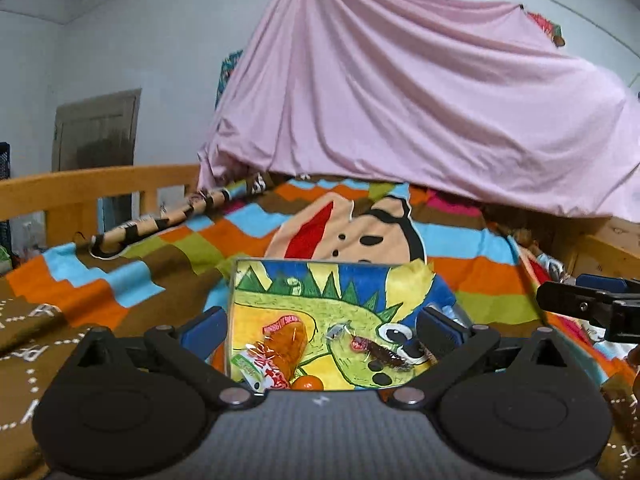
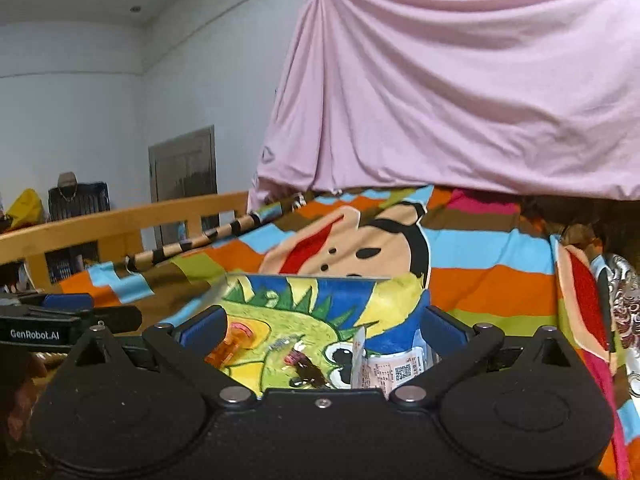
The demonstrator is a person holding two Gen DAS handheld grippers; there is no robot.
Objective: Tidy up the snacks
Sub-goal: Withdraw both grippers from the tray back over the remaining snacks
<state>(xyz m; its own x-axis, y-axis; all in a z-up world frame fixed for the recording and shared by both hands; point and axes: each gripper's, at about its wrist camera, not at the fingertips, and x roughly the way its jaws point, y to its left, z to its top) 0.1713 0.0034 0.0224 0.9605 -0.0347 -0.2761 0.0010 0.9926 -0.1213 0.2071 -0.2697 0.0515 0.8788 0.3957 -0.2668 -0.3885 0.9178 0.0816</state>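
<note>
A clear plastic box (image 1: 240,280) stands on the patterned blanket (image 1: 132,280) and serves as the collecting point. Inside it lie an orange snack packet (image 1: 284,344), a dark wrapped sweet (image 1: 380,354) and a small orange round piece (image 1: 308,383); a white labelled packet (image 2: 394,370) rests against the box's right wall. The left gripper (image 1: 320,326) and right gripper (image 2: 322,330) hover at the box's near side, jaws fully spread, holding nothing. Judgement: the snacks appear deposited, hence the empty grippers. A pink sheet (image 1: 400,100) hangs beyond the box.
</note>
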